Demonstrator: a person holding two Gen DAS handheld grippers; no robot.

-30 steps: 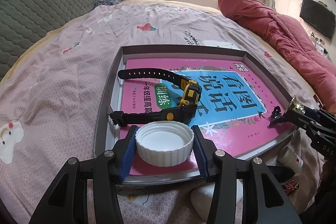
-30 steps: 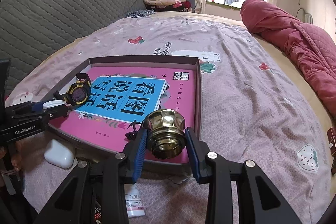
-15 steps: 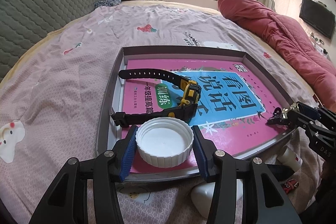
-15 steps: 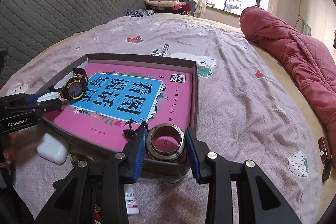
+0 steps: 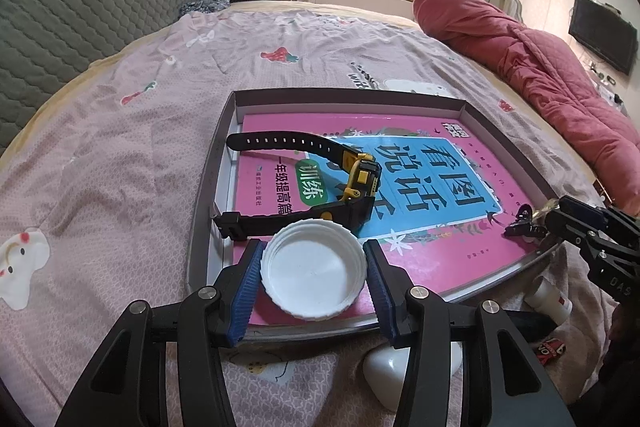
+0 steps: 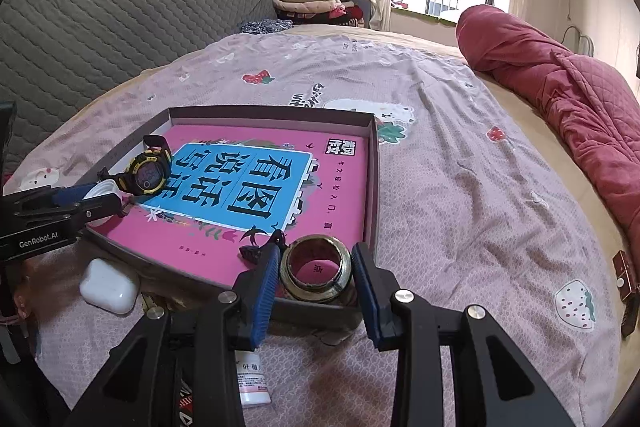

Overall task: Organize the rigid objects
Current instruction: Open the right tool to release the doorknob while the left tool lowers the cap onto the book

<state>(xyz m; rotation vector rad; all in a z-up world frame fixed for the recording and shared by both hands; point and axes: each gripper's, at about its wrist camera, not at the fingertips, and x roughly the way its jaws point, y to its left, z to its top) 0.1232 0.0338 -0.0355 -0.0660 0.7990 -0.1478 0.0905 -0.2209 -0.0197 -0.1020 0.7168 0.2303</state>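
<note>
My two grippers hang over the near edge of a shallow grey tray [image 5: 219, 155] that lies on the bed [image 5: 120, 155], its low walls boxing in a pink book [image 6: 224, 239]. Past the far wall the pink bedsheet runs clear and wide up to the grey quilted headboard [image 6: 100, 27]; to the right a rolled red quilt [image 6: 560, 87] bounds it.

The book's blue panel carries big black Chinese characters (upside down from my right side), with a green oval label. The arm of my left gripper reads "GenRobot.AI".

My left gripper [image 5: 314, 273] has its jaws pinching a white ribbed cap [image 5: 314, 269], hollow side up, at the tray's near left corner. Just behind it a black and yellow watch [image 5: 360, 179] lies on the book, strap curled.

My right gripper [image 6: 316, 273] has its jaws pinching a dull brass ring [image 6: 316, 273], open through its middle, at the tray's near right corner, beside a small black clip [image 6: 260, 247].

Outside the near wall lie a white earbud case [image 6: 106, 285] and a small labelled bottle [image 6: 252, 383].
</note>
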